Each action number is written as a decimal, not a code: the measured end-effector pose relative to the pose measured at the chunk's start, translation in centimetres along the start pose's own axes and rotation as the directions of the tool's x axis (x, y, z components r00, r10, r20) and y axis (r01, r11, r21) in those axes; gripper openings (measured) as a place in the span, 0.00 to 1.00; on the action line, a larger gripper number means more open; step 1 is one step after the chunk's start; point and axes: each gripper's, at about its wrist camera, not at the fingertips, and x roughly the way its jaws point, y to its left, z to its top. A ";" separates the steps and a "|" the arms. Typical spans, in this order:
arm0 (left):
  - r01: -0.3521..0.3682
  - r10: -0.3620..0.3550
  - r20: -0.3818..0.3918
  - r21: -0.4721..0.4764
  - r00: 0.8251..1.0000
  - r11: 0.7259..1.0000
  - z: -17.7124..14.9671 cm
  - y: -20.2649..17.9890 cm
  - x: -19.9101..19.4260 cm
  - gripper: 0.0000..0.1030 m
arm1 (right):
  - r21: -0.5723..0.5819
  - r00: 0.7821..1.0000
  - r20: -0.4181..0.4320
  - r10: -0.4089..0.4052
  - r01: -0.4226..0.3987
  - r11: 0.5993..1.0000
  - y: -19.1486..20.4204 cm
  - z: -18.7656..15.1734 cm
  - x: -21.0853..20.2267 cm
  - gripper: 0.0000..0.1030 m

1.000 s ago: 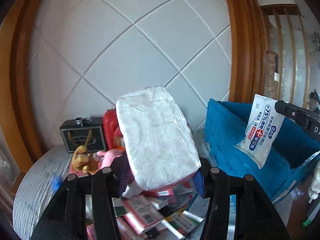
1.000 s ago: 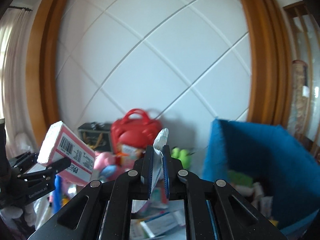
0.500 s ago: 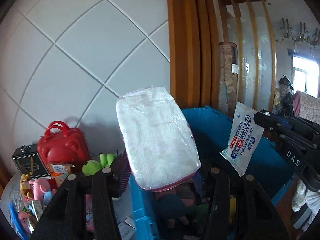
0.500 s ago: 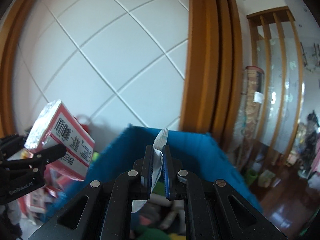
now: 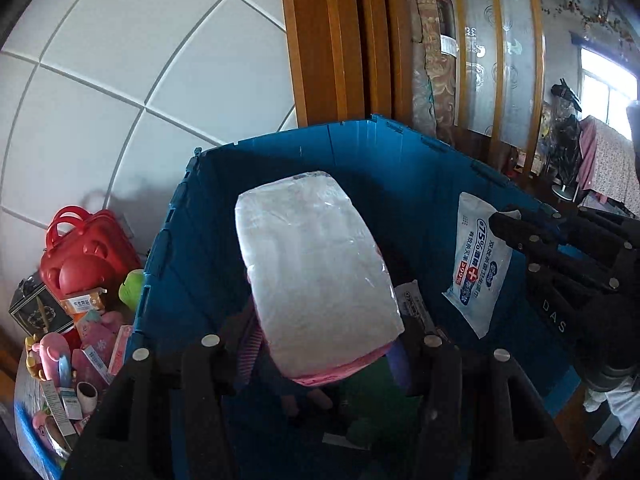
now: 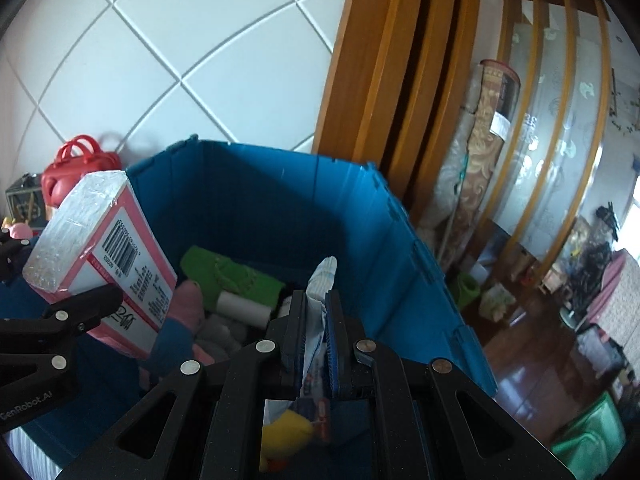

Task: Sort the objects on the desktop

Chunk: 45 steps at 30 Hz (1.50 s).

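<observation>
My left gripper (image 5: 320,344) is shut on a pink tissue pack (image 5: 316,268) wrapped in clear film, held over the open blue crate (image 5: 360,144). The pack also shows in the right wrist view (image 6: 100,256), at the left over the crate (image 6: 260,204). My right gripper (image 6: 316,340) is shut on a white and blue wipes packet (image 6: 318,312), also above the crate. In the left wrist view the packet (image 5: 476,264) hangs from the right gripper (image 5: 500,220) at the right.
The crate holds a green plush (image 6: 228,276), a paper roll (image 6: 244,308) and a yellow toy (image 6: 284,436). Left of it stand a red toy case (image 5: 80,252), a dark box (image 5: 36,312) and several small packs (image 5: 92,356). Wooden door frame (image 5: 332,40) behind.
Both grippers have swung right from the pile of objects to above the blue crate, each still holding its item. The crate's inside is now in view.
</observation>
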 end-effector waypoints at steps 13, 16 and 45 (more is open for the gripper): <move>-0.028 0.029 0.036 -0.020 0.999 0.999 0.1 0.3 -1.3 0.71 | -0.009 0.999 -0.022 -0.024 0.023 1.000 -0.6 -0.2 0.3 0.21; -0.022 0.023 0.044 -0.036 0.999 0.999 -0.1 0.6 -1.8 0.71 | -0.005 1.000 -0.008 -0.030 0.030 1.000 -0.6 -0.2 -0.2 0.68; -0.051 0.066 0.097 -0.154 0.993 0.987 -3.5 3.7 -8.2 0.71 | 0.157 0.990 0.100 0.098 -0.113 0.981 -0.1 -1.6 -8.5 1.00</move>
